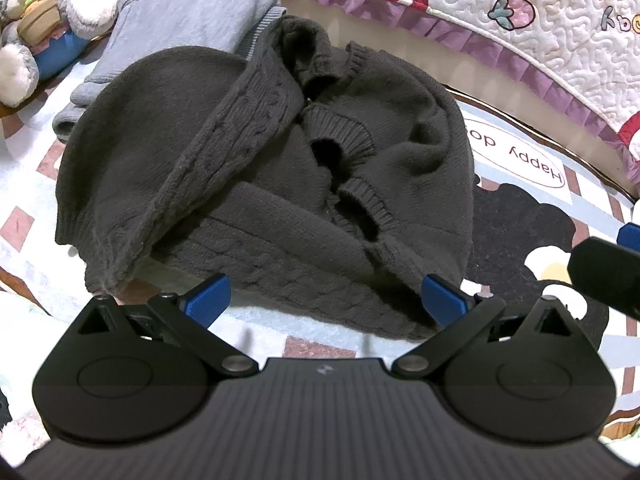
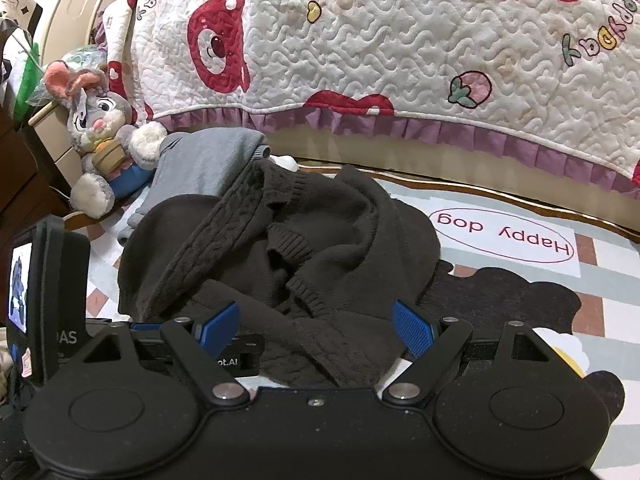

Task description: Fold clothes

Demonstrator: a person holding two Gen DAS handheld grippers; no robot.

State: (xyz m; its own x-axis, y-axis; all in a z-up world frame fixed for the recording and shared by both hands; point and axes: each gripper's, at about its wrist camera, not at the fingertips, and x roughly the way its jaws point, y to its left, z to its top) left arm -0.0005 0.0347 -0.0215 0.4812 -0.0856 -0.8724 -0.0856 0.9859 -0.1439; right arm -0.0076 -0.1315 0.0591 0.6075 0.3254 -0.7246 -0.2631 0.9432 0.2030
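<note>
Rug [image 1: 24, 224]: one dark sweater [image 1: 260, 176], one grey garment [image 1: 180, 20].

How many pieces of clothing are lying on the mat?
2: a dark knit sweater just in front of both open grippers, and a grey garment behind it, beside the plush rabbit. More may be hidden underneath.

Left wrist cam: sits behind left tongs [image 1: 324, 300], looks fwd and steeply down, close over dark sweater [image 1: 260, 168] on rug [image 1: 24, 220]; right tongs' body enters at right edge.

Right wrist cam: behind right tongs [image 2: 316, 330], lower and flatter angle, faces bed quilt [image 2: 400, 48]; left unit's screen at left edge.

Shared by both: dark sweater, grey garment [image 1: 188, 20] behind it, plush rabbit [image 2: 100, 120] far left, "Happy dog" rug oval [image 2: 504, 236], quilt's purple frill.
</note>
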